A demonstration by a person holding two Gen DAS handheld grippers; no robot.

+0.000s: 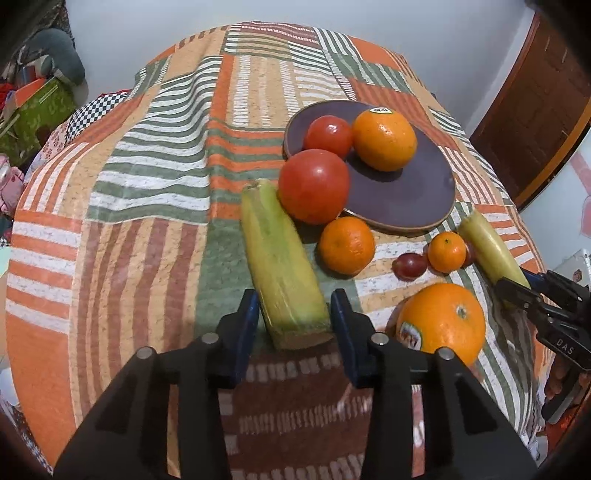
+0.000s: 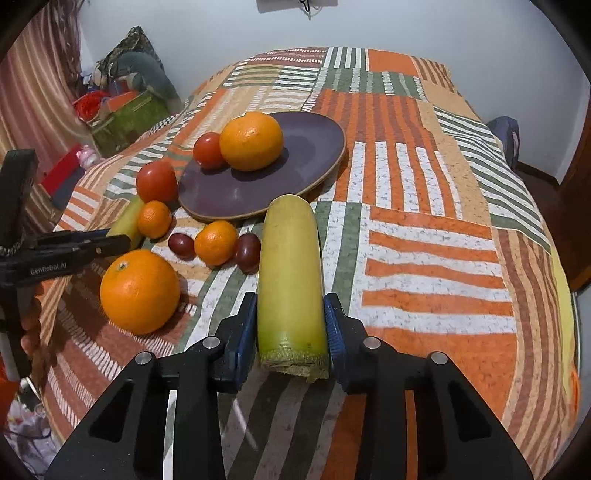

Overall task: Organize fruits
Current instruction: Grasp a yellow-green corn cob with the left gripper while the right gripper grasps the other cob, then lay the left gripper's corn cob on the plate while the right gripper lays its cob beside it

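Each gripper's jaws clamp the cut end of a yellow-green squash lying on the patchwork bed: left gripper [image 1: 293, 314] holds the left squash [image 1: 280, 258], right gripper [image 2: 290, 328] the right squash [image 2: 290, 273].

A bedroom in somebody's home: a bed [image 2: 424, 229] under an orange, green and white patchwork bedspread fills the room, plain pale walls [image 2: 406, 26] behind it, a dark wooden door [image 1: 535, 122] at one side, and boxes, bags and cushions piled in the corner [image 2: 125, 99] by a striped curtain [image 2: 33, 81].
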